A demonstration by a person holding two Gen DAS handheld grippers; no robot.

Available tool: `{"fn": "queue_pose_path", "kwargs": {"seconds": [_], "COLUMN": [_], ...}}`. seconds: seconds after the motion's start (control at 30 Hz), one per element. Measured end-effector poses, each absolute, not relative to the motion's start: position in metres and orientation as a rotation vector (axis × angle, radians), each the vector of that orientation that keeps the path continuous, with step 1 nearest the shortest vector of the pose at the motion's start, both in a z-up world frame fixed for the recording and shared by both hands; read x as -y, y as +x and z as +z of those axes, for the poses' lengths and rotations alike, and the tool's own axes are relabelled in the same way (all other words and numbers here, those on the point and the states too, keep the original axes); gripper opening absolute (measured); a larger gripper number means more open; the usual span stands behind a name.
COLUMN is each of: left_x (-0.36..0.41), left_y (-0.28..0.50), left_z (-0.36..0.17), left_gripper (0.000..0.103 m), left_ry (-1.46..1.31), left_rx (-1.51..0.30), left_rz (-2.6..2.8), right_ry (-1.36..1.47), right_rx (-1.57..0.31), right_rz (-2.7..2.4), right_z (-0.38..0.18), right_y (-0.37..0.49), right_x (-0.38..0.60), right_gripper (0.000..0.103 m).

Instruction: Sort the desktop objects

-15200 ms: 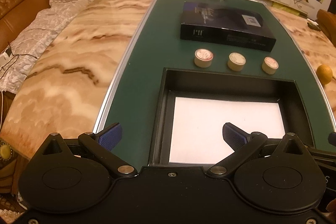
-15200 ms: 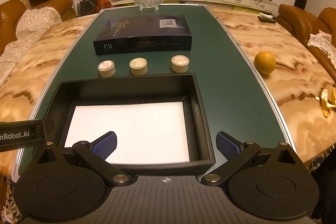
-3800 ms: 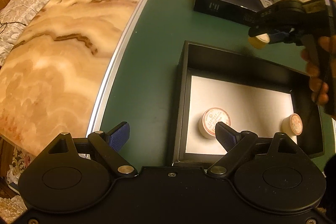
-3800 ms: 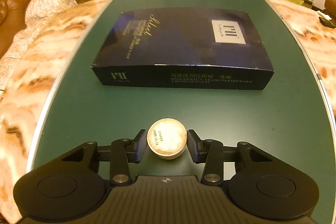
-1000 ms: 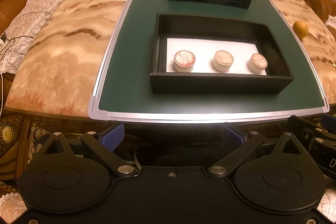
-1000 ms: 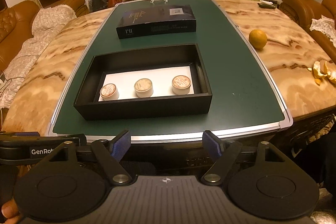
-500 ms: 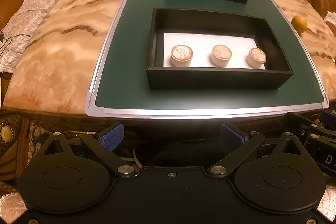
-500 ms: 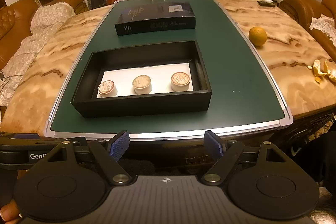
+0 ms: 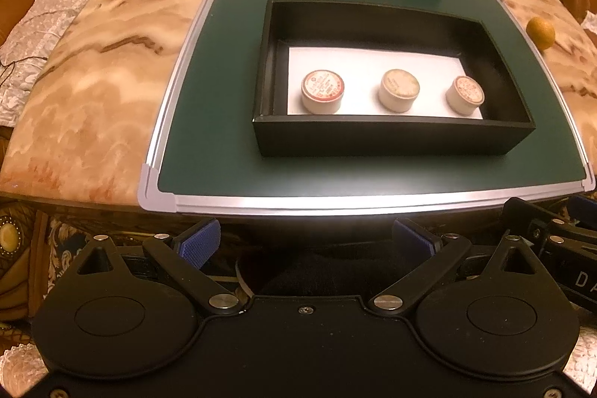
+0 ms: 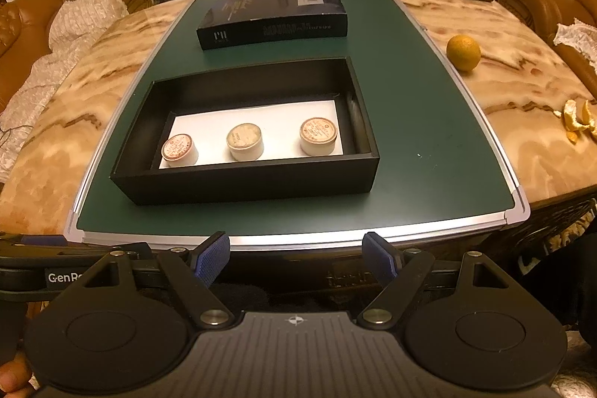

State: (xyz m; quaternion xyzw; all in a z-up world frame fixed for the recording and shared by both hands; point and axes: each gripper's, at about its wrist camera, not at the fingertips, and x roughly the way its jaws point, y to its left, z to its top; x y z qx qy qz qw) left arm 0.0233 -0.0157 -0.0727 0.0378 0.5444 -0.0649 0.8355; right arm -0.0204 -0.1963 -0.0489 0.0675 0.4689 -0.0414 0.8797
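Three round tins (image 10: 244,141) sit in a row inside the black tray (image 10: 242,179), frame centre; left gripper (image 9: 306,243) and right gripper (image 10: 296,256), lower frame, both spread wide, empty; "GenRo" lettering lower left

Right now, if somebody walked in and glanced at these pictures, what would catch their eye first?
Probably the black tray in the middle of the green mat, with three small round tins lined up in a row on its white liner. Behind it lies a dark flat box, and off the mat to the right an orange sits on the marble table.
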Motion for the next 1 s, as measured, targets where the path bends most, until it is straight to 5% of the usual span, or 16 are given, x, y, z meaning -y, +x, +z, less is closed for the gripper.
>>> {"fn": "queue_pose_path", "kwargs": {"seconds": [1.0], "left_x": [0.035], "left_y": [0.137], "left_z": [-0.071], "left_gripper": [0.101], "left_ry": [0.140], "left_rx": [-1.127], "left_rz": [-0.178], "right_ry": [0.133], "right_rx": [-0.994], "right_rz": [0.035], "right_z": [-0.055], "right_y": [0.076], "right_x": [0.239], "right_gripper": [0.086]}}
